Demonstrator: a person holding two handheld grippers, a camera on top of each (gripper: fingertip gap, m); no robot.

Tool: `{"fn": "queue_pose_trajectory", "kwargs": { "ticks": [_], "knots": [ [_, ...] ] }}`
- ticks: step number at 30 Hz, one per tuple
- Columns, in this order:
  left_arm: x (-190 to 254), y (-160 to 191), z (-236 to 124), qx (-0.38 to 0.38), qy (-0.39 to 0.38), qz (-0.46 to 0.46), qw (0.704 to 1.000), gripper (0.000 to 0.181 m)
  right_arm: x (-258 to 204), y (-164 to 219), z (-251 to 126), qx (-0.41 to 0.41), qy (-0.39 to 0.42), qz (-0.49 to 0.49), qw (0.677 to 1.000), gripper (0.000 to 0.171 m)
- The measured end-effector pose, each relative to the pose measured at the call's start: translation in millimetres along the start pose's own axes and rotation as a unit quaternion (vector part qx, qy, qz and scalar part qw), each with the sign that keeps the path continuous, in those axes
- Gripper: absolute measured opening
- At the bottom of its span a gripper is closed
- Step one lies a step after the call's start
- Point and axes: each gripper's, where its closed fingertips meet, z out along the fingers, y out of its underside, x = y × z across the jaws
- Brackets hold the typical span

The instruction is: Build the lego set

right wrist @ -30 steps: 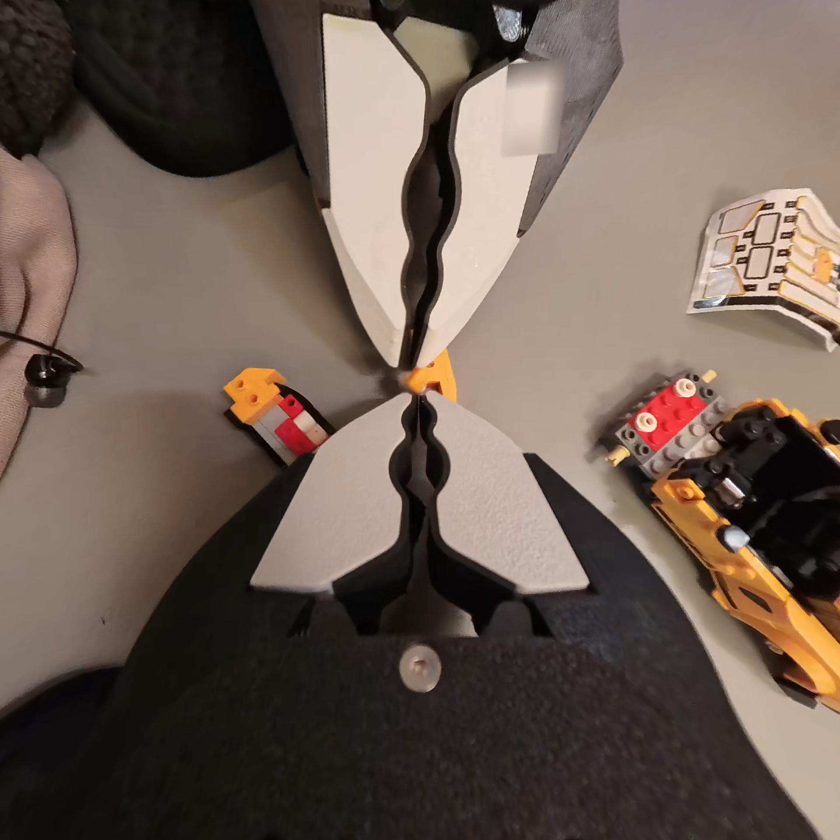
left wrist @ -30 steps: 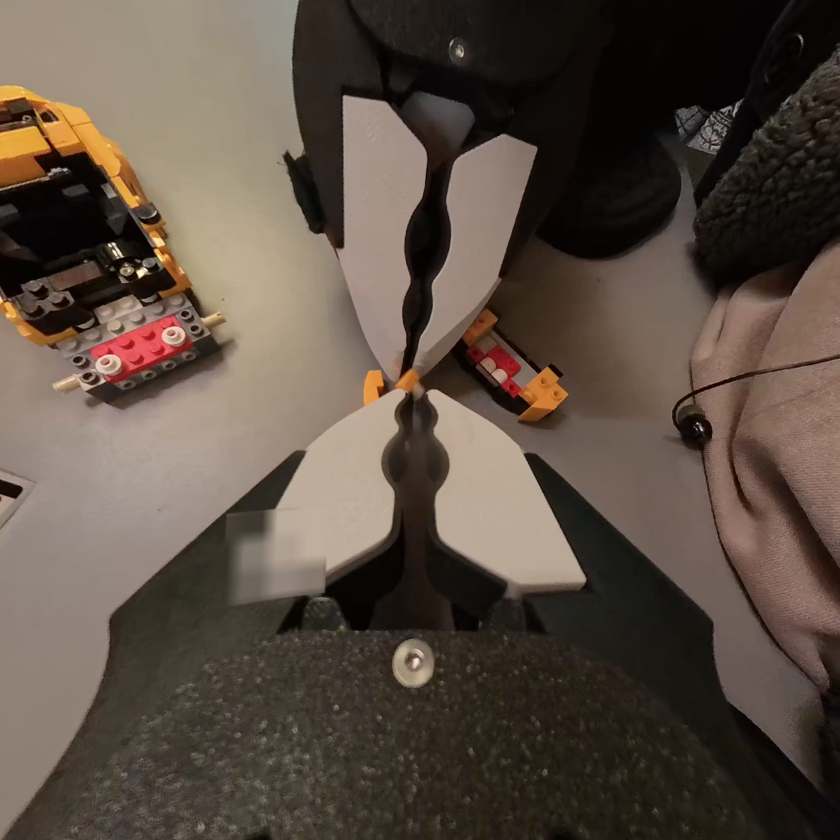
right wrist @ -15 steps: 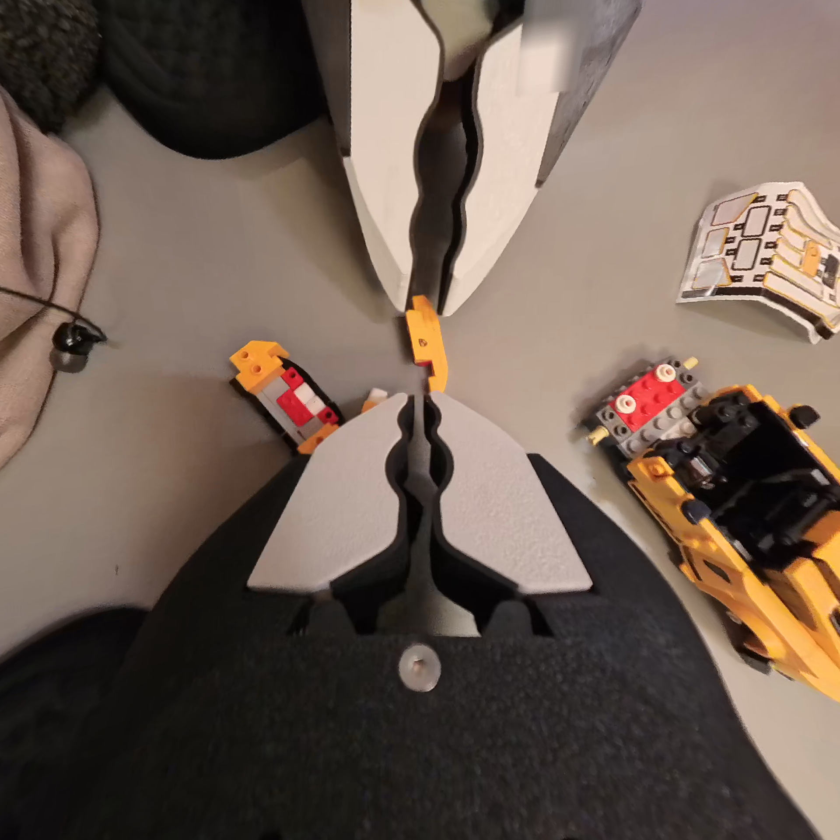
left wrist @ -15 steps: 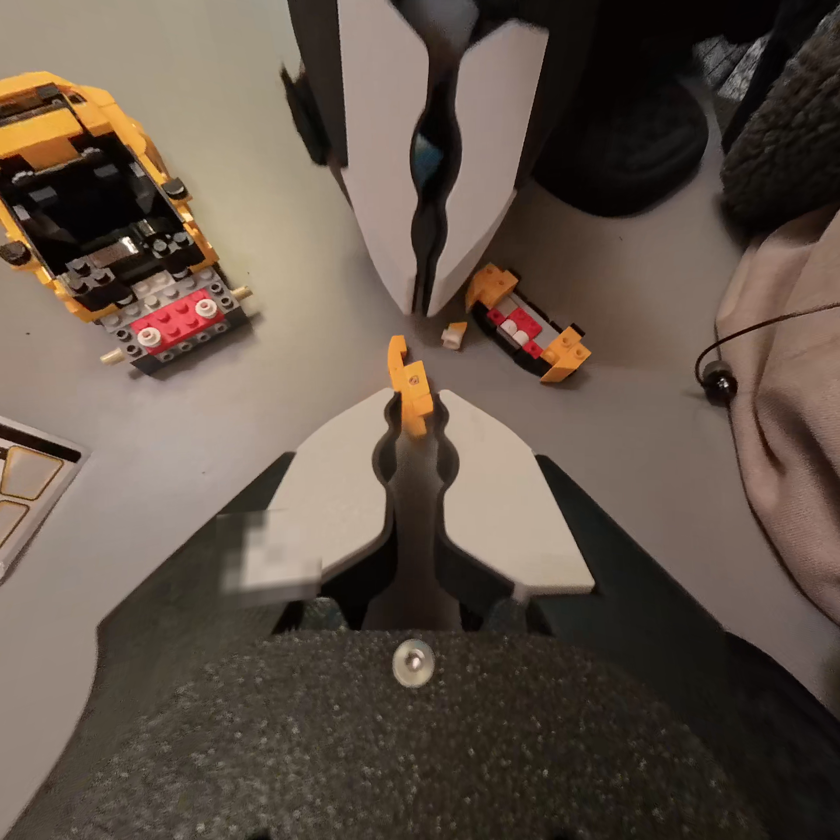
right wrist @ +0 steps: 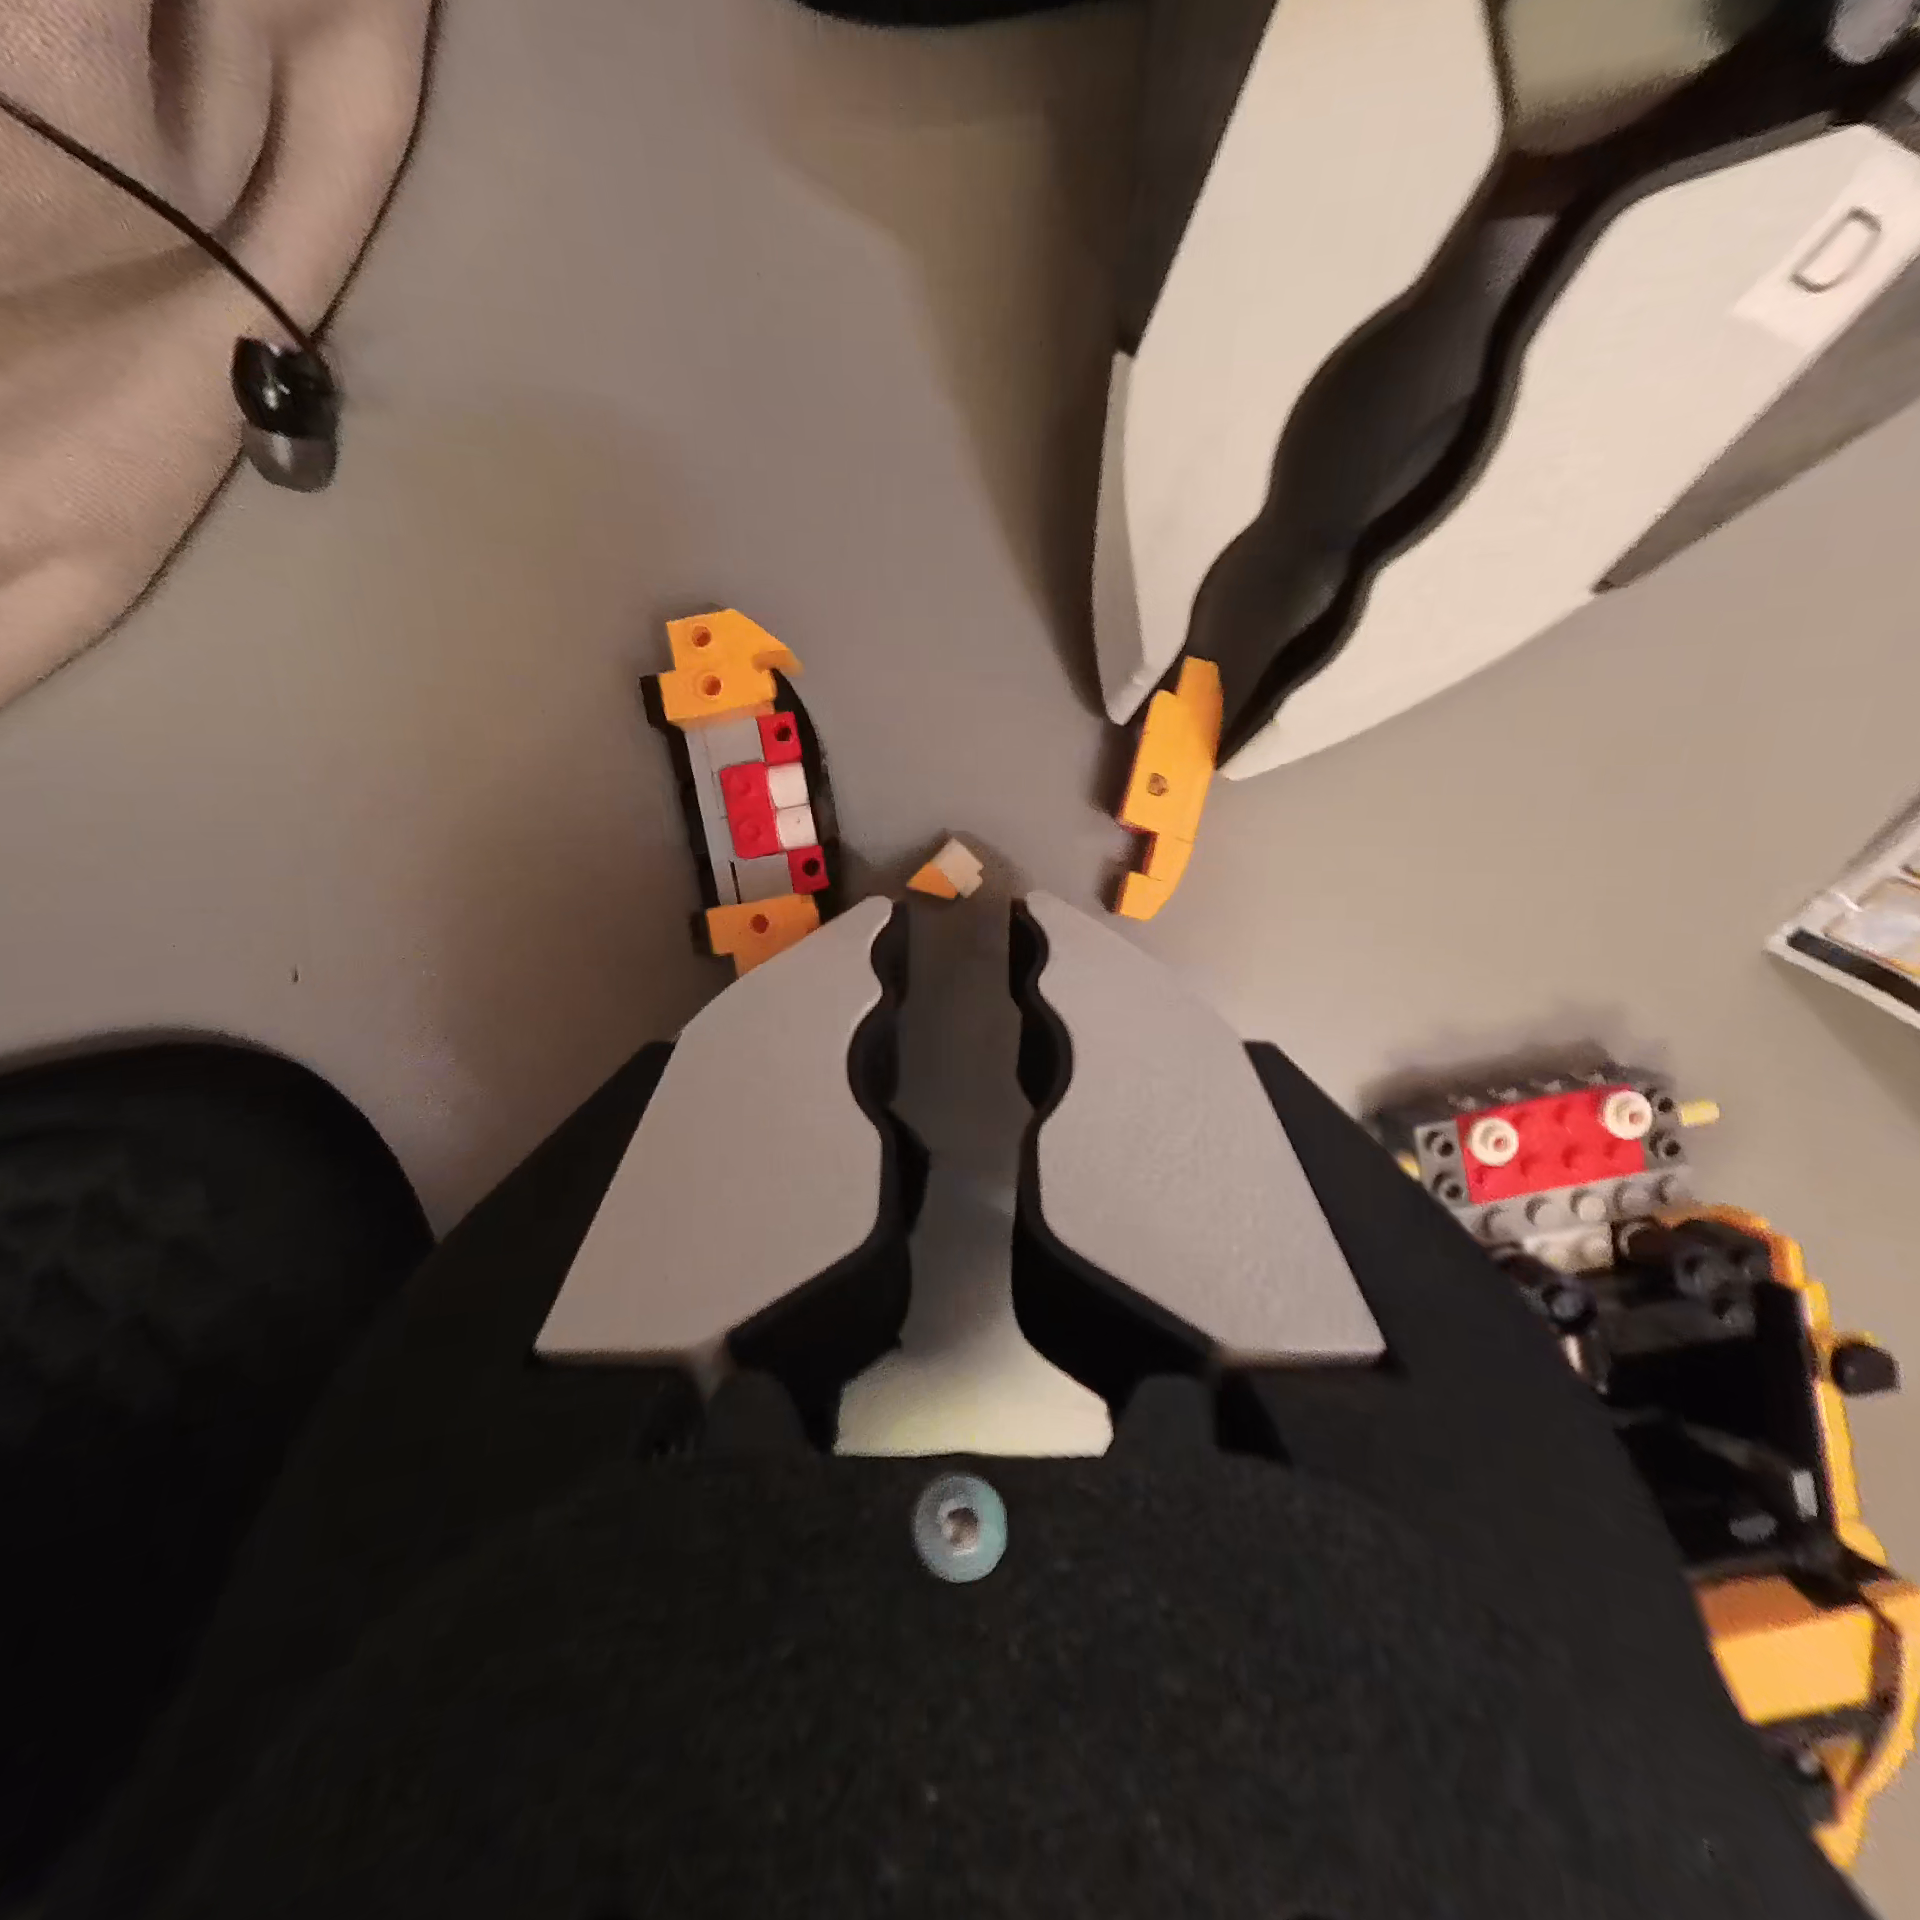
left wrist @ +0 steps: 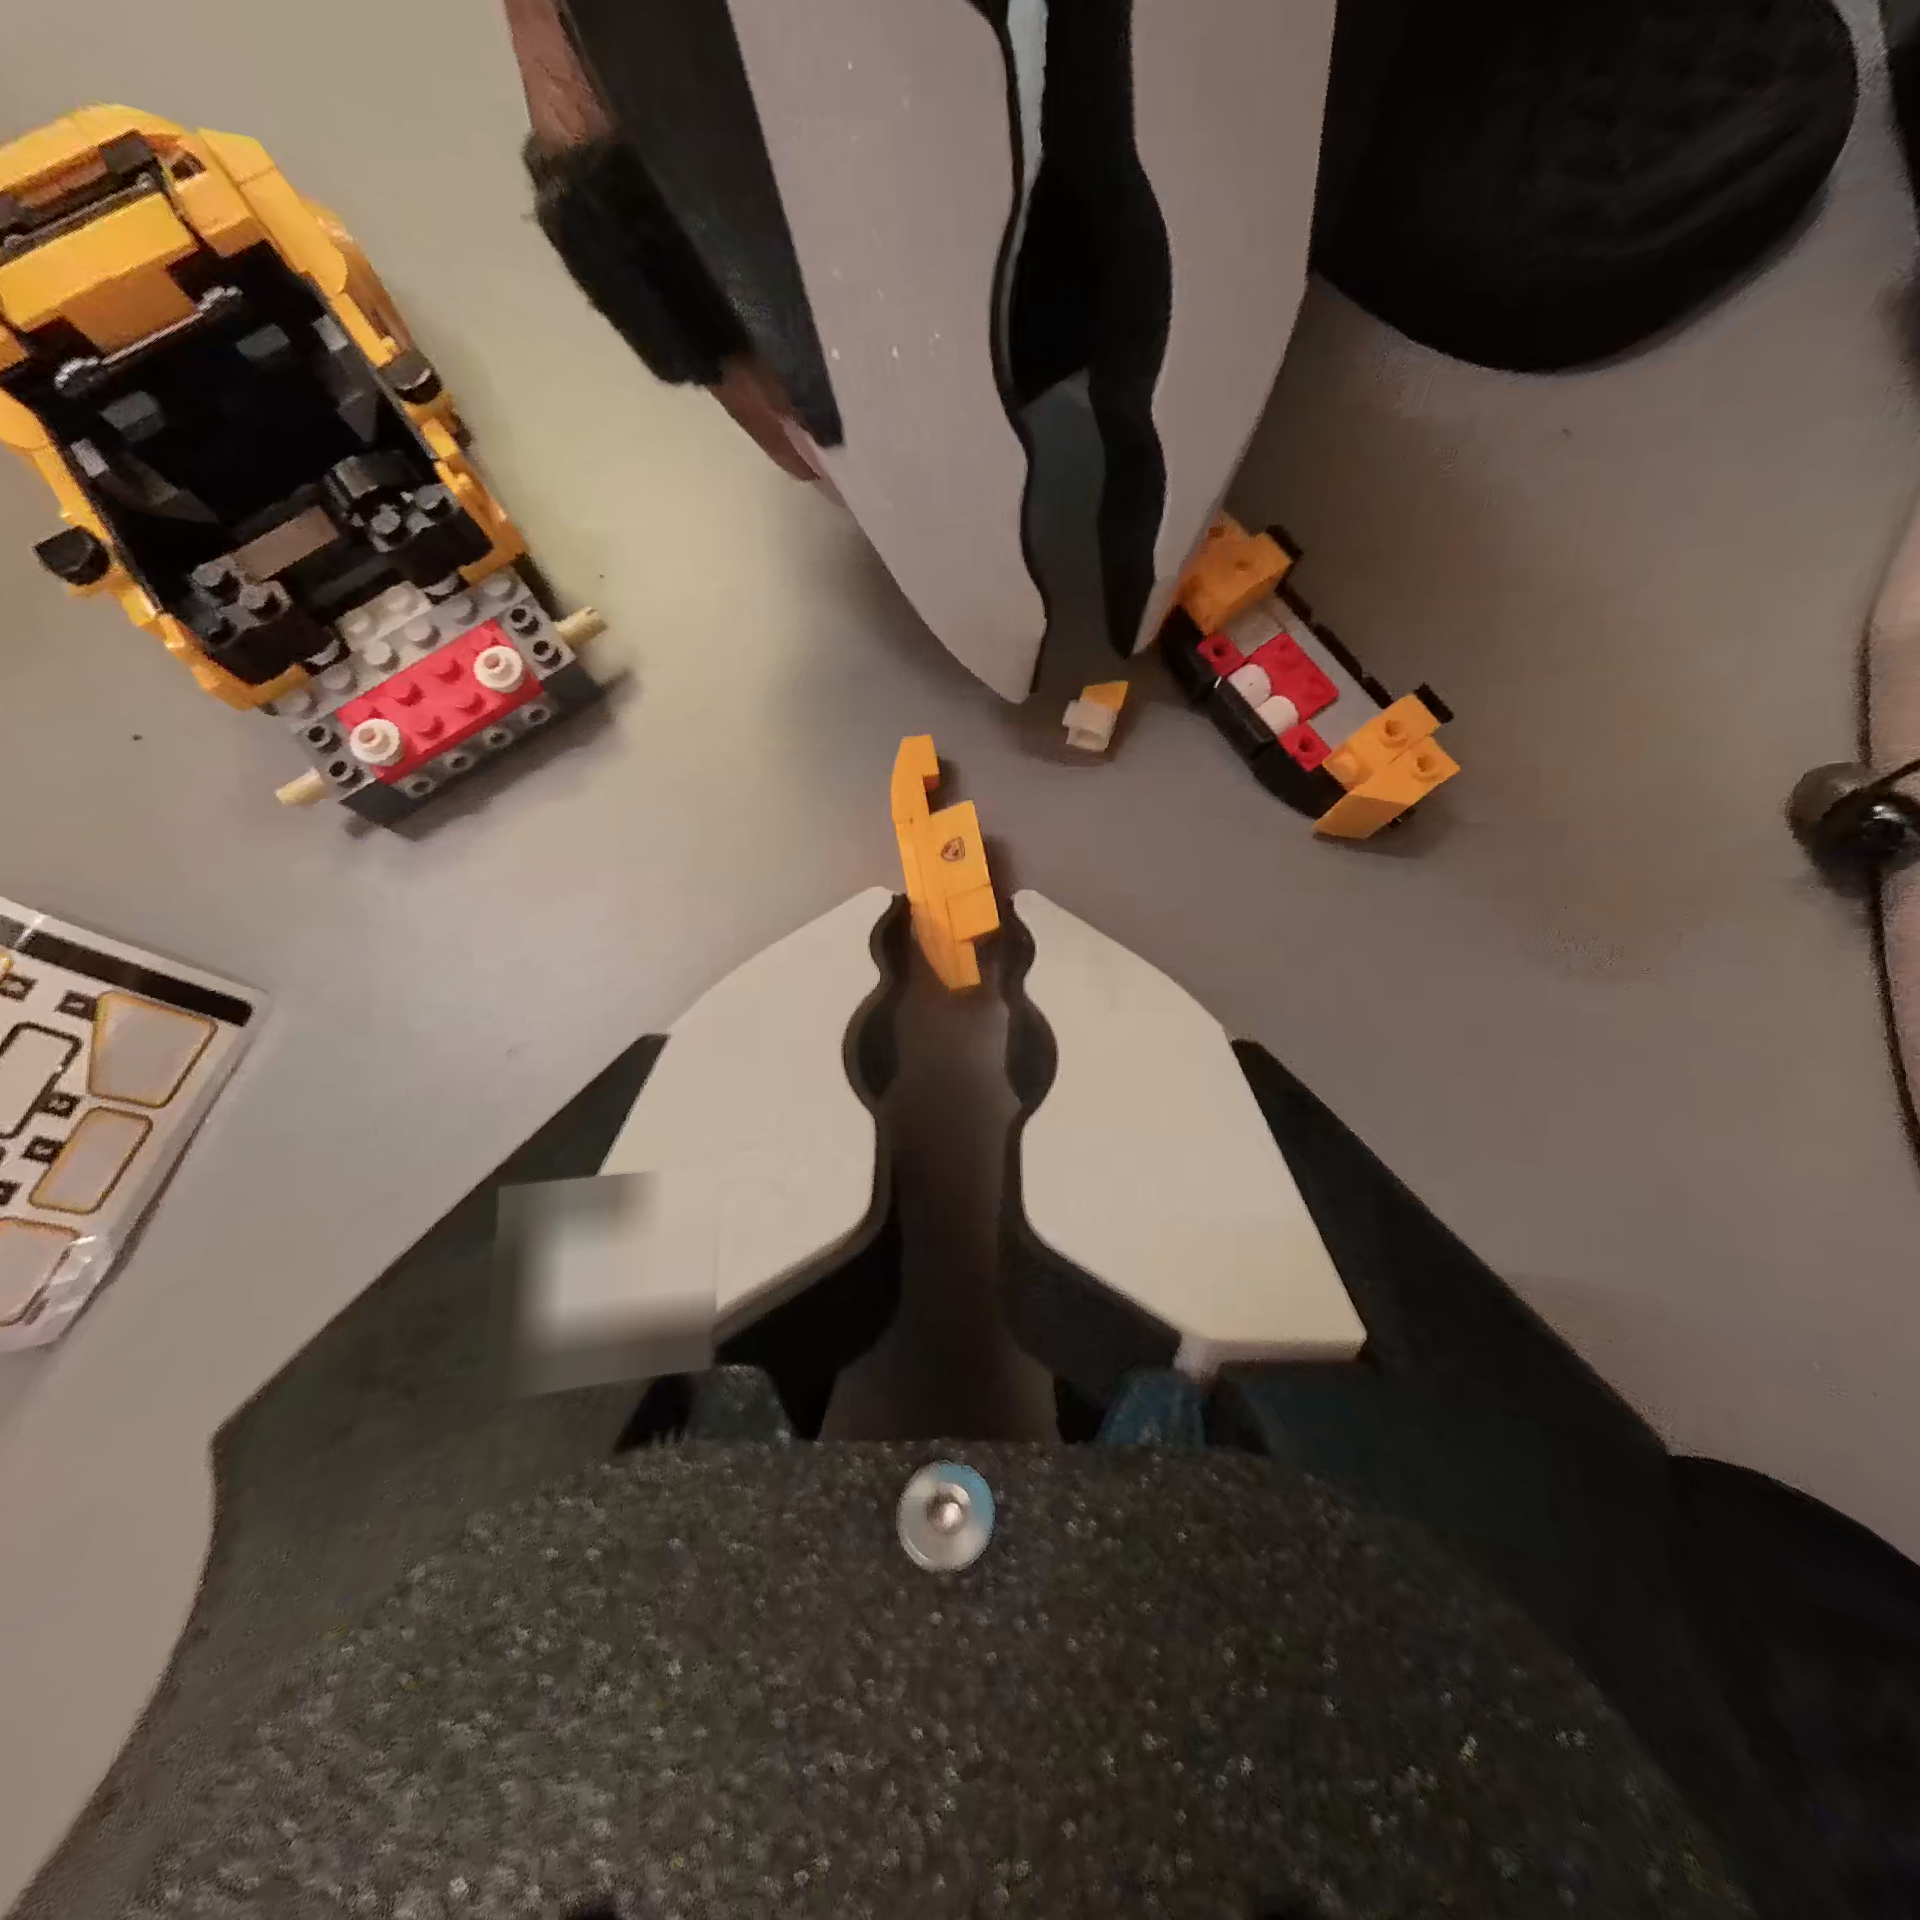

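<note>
The two tools have drawn apart: left tool (left wrist: 951, 914) pinches the orange piece (left wrist: 940, 862); right tool (right wrist: 951, 920), spread, dropped a small stud piece (right wrist: 948, 871) on the counter (right wrist: 520, 623), needing re-pickup.

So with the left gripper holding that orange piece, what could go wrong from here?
1. The left gripper pinches the orange piece only at its lower end, so it could twist or slip out.
2. The small orange-and-white piece lies loose on the table just ahead of the open right gripper, so a careless approach could knock it away.
</note>
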Motion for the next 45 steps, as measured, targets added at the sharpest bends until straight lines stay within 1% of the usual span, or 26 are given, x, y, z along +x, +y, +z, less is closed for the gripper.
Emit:
{"fn": "queue_pose_trajectory", "kwargs": {
  "ticks": [3, 6, 9, 13, 16, 18, 20, 23, 26, 28, 30, 32, 34, 37, 41, 42, 45],
  "knots": [
    [-2.9, 1.9, -1.7, -0.002, -0.004, -0.007, 1.000, 0.016, 0.3, -1.6, 3.9, -0.007, -0.013, -0.013, 1.000, 0.020],
    [-3.3, 2.5, -2.3, -0.003, -0.004, -0.009, 1.000, 0.016, 0.5, -6.6, 8.9, 0.005, -0.016, -0.010, 1.000, 0.019],
    [-2.6, 2.7, -2.5, -0.003, -0.002, -0.009, 1.000, 0.016, 0.1, -6.2, 12.1, 0.017, -0.015, 0.009, 1.000, 0.010],
    [-1.6, 3.6, -4.0, -0.007, 0.002, -0.005, 1.000, 0.020, 6.0, -4.6, 6.3, 0.063, -0.008, 0.111, 0.992, 0.008],
    [-3.1, 2.9, -6.6, -0.006, -0.003, 0.000, 1.000, 0.023, 15.6, -8.0, -1.7, 0.120, 0.013, 0.210, 0.970, 0.008],
    [-3.9, -0.9, -9.3, 0.004, -0.008, 0.008, 1.000, 0.023, 19.9, -13.0, -6.5, 0.166, 0.014, 0.278, 0.946, 0.008],
    [-2.1, -9.5, -12.0, 0.026, -0.012, 0.027, 0.999, 0.021, 26.1, -22.0, -13.7, 0.224, 0.004, 0.354, 0.908, 0.008],
    [1.4, -25.2, -16.5, 0.066, -0.029, 0.066, 0.995, 0.021, 37.2, -34.1, -28.0, 0.315, -0.022, 0.443, 0.839, 0.008],
    [-1.4, -39.5, -21.8, 0.101, -0.063, 0.086, 0.989, 0.024, 48.3, -39.8, -41.4, 0.390, -0.053, 0.512, 0.763, 0.008],
    [-5.5, -48.1, -26.7, 0.121, -0.095, 0.097, 0.983, 0.025, 53.8, -43.2, -48.6, 0.433, -0.079, 0.545, 0.714, 0.008],
    [-10.0, -53.7, -31.2, 0.132, -0.125, 0.105, 0.978, 0.025, 58.6, -44.7, -53.3, 0.462, -0.092, 0.567, 0.676, 0.008],
    [-13.6, -57.7, -35.4, 0.144, -0.148, 0.108, 0.973, 0.023, 61.6, -46.2, -56.4, 0.482, -0.100, 0.577, 0.652, 0.008],
    [-17.0, -62.0, -40.1, 0.158, -0.164, 0.104, 0.968, 0.023, 66.0, -44.7, -56.8, 0.490, -0.092, 0.589, 0.636, 0.008],
    [-21.2, -65.0, -45.1, 0.166, -0.186, 0.100, 0.963, 0.022, 70.8, -49.1, -60.6, 0.520, -0.107, 0.607, 0.591, 0.008],
    [-25.9, -66.3, -49.7, 0.173, -0.205, 0.092, 0.959, 0.016, 75.9, -55.3, -59.4, 0.540, -0.104, 0.619, 0.561, 0.008],
    [-26.1, -66.7, -50.9, 0.176, -0.203, 0.088, 0.959, 0.016, 76.8, -56.1, -60.1, 0.544, -0.104, 0.617, 0.558, 0.008],
    [-26.7, -66.5, -51.7, 0.180, -0.192, 0.074, 0.962, 0.015, 78.1, -56.1, -59.8, 0.545, -0.101, 0.611, 0.565, 0.008]
  ]
}}
